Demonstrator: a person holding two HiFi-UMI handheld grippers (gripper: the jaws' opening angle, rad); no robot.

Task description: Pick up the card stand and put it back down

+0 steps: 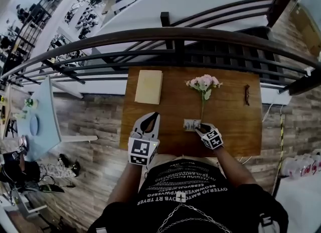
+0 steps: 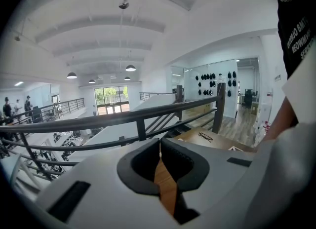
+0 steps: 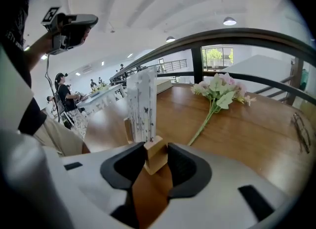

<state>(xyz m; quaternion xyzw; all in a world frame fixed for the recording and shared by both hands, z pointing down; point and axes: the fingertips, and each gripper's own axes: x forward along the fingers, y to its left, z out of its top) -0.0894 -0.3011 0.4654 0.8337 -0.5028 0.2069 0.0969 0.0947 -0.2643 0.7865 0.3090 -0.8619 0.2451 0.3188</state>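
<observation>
The card stand (image 1: 191, 124) is a small wooden block holding an upright white printed card (image 3: 142, 105). It is near the front middle of the wooden table (image 1: 235, 126). My right gripper (image 1: 199, 126) is shut on one end of the wooden block (image 3: 155, 155), its pads pressing both sides. The stand sits low over the tabletop; whether it touches the wood I cannot tell. My left gripper (image 1: 150, 116) hovers at the table's front left, away from the stand. Its jaws meet at the tips with nothing between them (image 2: 160, 146).
A pale book (image 1: 149, 87) lies at the back left of the table. A pink flower sprig (image 1: 203, 84) lies just behind the stand, and a pair of glasses (image 1: 247, 95) at the right. A dark railing (image 1: 175, 36) runs behind the table over a drop.
</observation>
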